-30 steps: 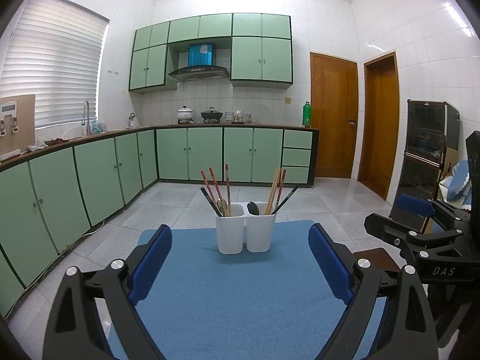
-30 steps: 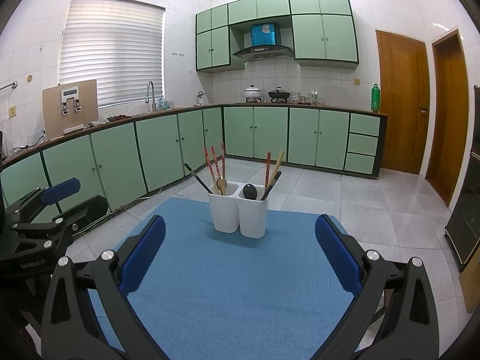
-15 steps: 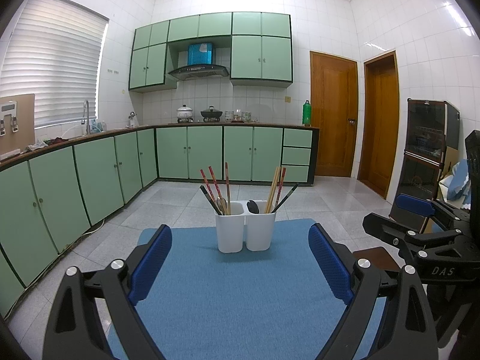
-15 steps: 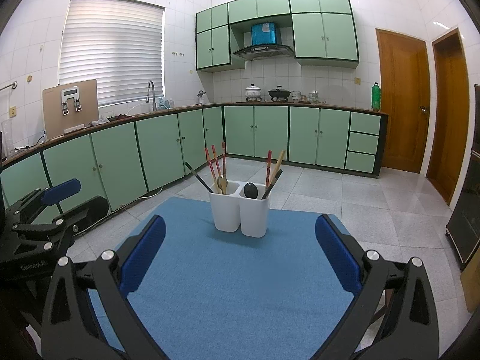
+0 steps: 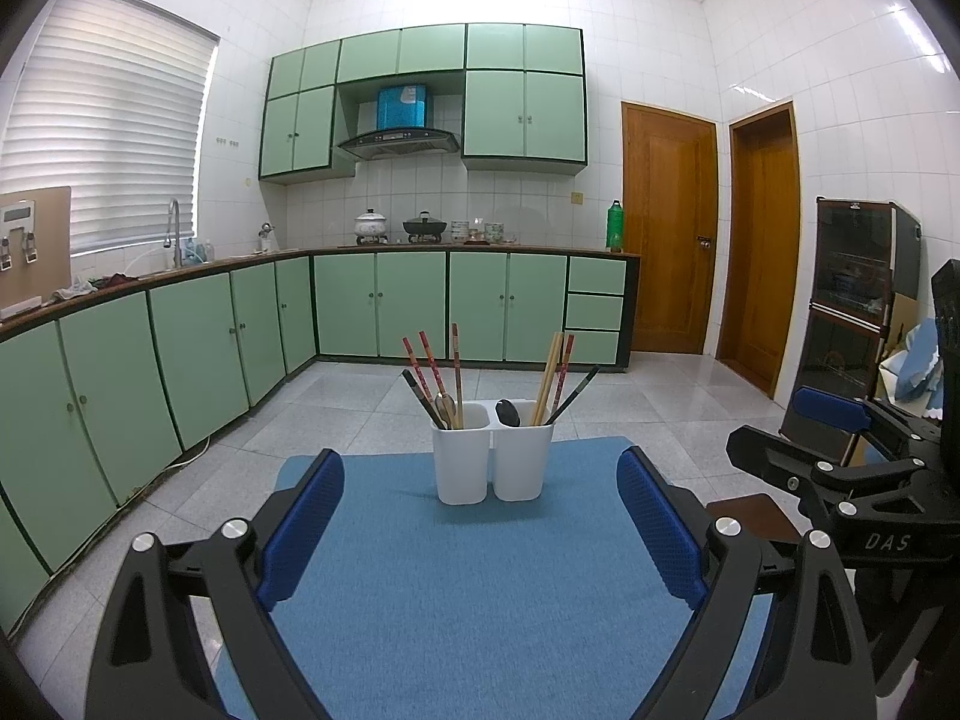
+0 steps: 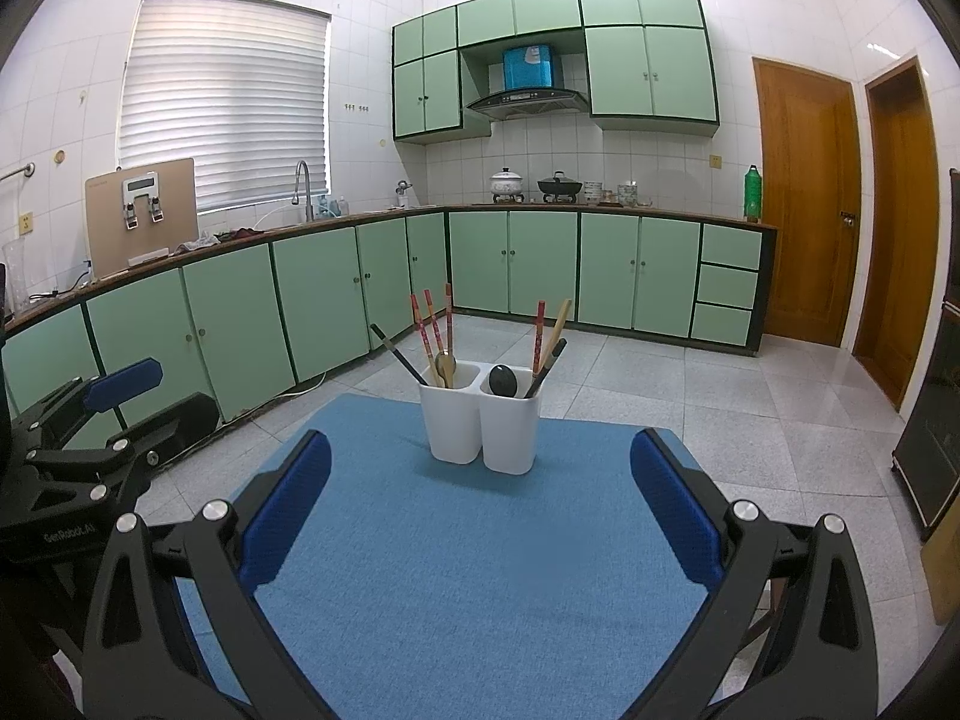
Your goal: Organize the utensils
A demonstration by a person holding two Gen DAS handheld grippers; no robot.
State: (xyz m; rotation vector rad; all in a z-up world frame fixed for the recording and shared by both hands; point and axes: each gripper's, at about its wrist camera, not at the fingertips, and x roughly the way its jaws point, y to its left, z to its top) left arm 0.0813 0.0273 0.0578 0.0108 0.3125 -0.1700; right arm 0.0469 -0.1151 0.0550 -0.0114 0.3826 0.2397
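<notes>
A white two-compartment utensil holder (image 5: 492, 459) (image 6: 478, 423) stands near the far edge of a blue mat (image 5: 480, 588) (image 6: 474, 558). Its left compartment holds red chopsticks (image 5: 427, 372) (image 6: 429, 327), a dark chopstick and a metal spoon (image 6: 445, 365). Its right compartment holds a black spoon (image 5: 508, 413) (image 6: 501, 380), wooden, red and dark chopsticks (image 5: 555, 375). My left gripper (image 5: 480, 525) is open well short of the holder, with nothing between its blue pads. My right gripper (image 6: 480, 516) is likewise open and empty; it also shows at the right in the left wrist view (image 5: 840, 450).
Green kitchen cabinets (image 5: 180, 348) run along the left and back walls beyond a tiled floor. Two wooden doors (image 5: 669, 234) stand at the back right. A dark glass-front cabinet (image 5: 858, 294) is on the right. A small brown stool top (image 5: 750, 516) sits beside the mat's right edge.
Both views have shifted only very slightly; the holder sits a touch higher in frame. Both grippers remain open and nothing on the mat has moved.
</notes>
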